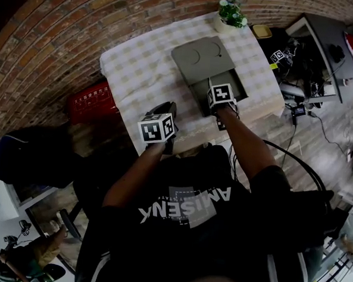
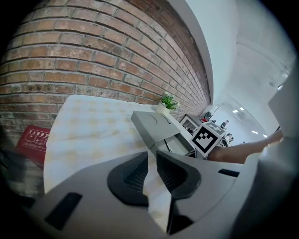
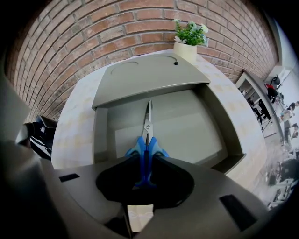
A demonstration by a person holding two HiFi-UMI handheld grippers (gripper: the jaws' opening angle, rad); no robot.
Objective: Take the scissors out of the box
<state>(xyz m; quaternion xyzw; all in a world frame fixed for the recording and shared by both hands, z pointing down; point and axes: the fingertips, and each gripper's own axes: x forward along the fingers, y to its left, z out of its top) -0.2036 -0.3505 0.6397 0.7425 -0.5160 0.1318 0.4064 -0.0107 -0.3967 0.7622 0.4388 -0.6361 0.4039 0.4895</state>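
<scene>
The grey box [image 3: 219, 121] lies open on the checked table, its lid [image 3: 149, 74] slid toward the wall. Inside lie the scissors [image 3: 147, 122], blue handles toward me and steel blades pointing at the lid. My right gripper [image 3: 145, 173] points steeply down into the box, shut on the blue handles, which sit pressed together between its dark pads. In the head view its marker cube [image 1: 221, 96] hangs over the box tray [image 1: 239, 90]. My left gripper [image 2: 152, 161] hovers over the table's near left part, jaws a narrow gap apart with nothing between them.
A small potted plant [image 1: 231, 14] stands at the table's far corner by the brick wall. A red case [image 1: 92, 102] sits on the floor left of the table [image 1: 139, 63]. A cluttered desk with cables [image 1: 312, 62] stands to the right.
</scene>
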